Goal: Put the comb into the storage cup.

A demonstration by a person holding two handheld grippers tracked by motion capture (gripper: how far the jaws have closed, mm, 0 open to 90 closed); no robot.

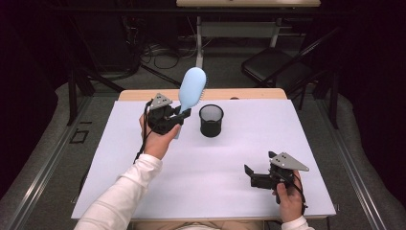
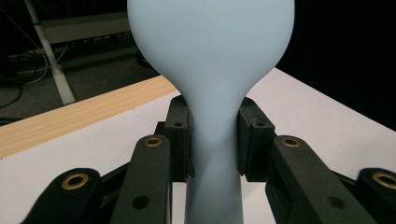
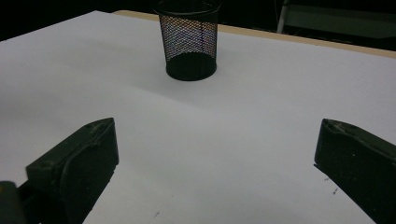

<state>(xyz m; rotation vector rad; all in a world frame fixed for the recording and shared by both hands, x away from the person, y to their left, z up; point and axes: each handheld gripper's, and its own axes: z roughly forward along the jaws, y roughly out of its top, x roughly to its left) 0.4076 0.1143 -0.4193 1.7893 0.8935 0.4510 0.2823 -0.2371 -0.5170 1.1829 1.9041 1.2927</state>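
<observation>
High view: a black mesh cup (image 1: 211, 120) stands upright near the middle of the white desk (image 1: 230, 158); nothing shows above its rim, though its inside is dark and hard to read. Just left of the cup, the left claw (image 1: 184, 114) is clenched on the neck of a pale blue hairbrush (image 1: 192, 86), whose head rises tilted above the desk's far edge. The brush's handle end is hidden behind the hand. The right claw (image 1: 258, 168) hovers near the desk's front right, jaws spread wide, grasping nothing.
</observation>
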